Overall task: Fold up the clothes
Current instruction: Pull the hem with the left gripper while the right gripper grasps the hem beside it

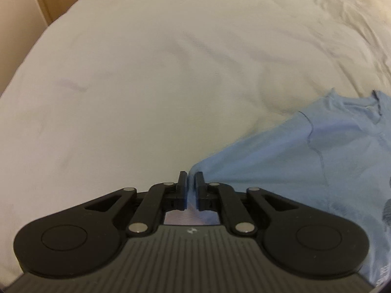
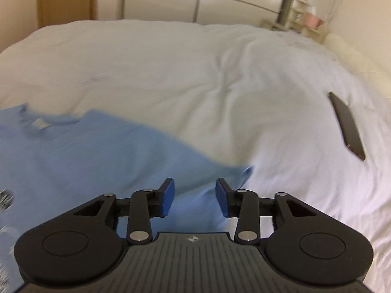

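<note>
White bed [image 2: 171, 68]: blue shirt [image 2: 85, 158], phone [image 2: 347, 127]

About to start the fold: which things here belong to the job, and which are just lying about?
For the job:
blue T-shirt
left gripper, shut on its edge
right gripper, open over it
white bedding, the work surface

Lying about:
dark phone
cluttered shelf
</note>
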A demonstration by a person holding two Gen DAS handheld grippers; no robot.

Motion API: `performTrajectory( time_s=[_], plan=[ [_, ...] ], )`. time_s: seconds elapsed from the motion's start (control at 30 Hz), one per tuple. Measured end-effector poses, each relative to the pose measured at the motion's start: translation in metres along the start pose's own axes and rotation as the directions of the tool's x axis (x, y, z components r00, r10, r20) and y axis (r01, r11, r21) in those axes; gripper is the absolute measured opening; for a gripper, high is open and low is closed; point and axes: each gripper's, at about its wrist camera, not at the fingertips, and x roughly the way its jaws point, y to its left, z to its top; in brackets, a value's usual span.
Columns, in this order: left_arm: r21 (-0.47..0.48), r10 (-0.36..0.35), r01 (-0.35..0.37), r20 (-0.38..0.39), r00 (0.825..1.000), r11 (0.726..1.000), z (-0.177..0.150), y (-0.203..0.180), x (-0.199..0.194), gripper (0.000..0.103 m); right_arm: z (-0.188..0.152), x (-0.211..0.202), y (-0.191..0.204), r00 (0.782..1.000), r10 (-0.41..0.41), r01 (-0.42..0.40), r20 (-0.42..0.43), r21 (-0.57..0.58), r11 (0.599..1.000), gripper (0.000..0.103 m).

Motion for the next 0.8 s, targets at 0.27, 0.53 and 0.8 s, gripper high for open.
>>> performTrajectory(
  time_s=[0.27, 0.53, 0.8],
  plan=[
    [-0.101, -0.173, 0.170, -0.030, 0.984, 0.980, -0.073, -0.007, -0.057, 0.024, -0.047, -0.065, 0.050, 0.981, 0.149, -0.150, -0.124, -0.004, 0.989, 0.054],
    [-0.158, -0.398, 0.374, -0.162, 0.903, 0.914, -0.192, -0.059, -0.118, 0.032, -0.110, -0.133, 0.070, 0.951, 0.159, -0.135, -0.267, 0.106, 0.985, 0.058],
    [-0.102, -0.400, 0.388, -0.303, 0.865, 0.916, -0.273, -0.097, -0.152, 0.032, -0.171, -0.200, 0.058, 0.940, 0.111, -0.036, -0.323, 0.231, 0.972, 0.066]
  ],
)
